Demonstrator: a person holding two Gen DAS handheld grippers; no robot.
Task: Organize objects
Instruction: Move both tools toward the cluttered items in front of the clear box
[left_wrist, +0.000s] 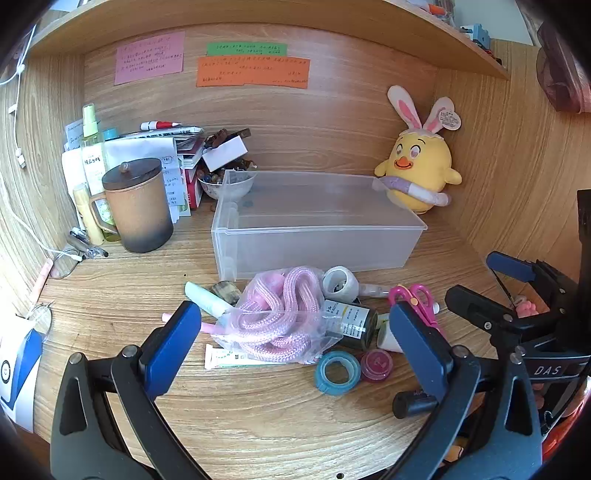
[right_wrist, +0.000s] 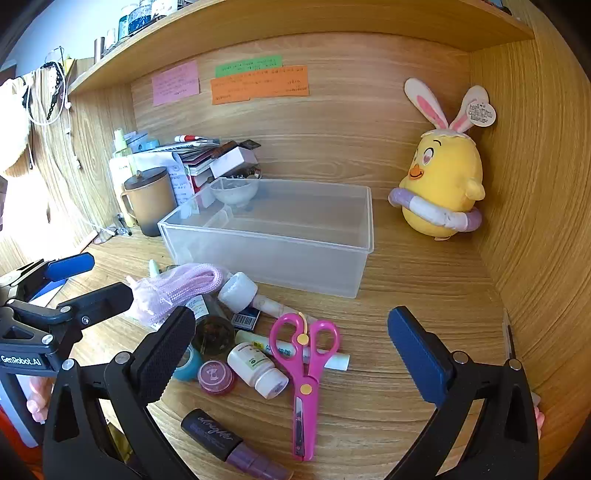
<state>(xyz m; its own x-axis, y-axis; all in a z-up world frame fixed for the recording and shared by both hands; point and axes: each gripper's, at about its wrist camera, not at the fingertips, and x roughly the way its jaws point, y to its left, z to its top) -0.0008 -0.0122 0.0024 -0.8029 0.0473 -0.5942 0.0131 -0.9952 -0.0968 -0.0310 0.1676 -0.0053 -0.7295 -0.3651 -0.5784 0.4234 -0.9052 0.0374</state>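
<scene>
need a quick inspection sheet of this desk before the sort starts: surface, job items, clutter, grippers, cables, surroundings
Surface: wooden desk, grain visible, bare on the right side.
Job's things: clear bin looks empty; in front of it a pile with bagged pink rope, pink scissors, white pill bottle, blue tape roll, pink jar, dark tube.
Clutter: lidded brown mug, spray bottle, stacked papers and boxes at back left.
Grippers: left gripper open, over the rope bag; right gripper open, over the scissors.
Cables: white cable along left wall.
Surroundings: yellow plush chick back right; sticky notes on back panel.
</scene>
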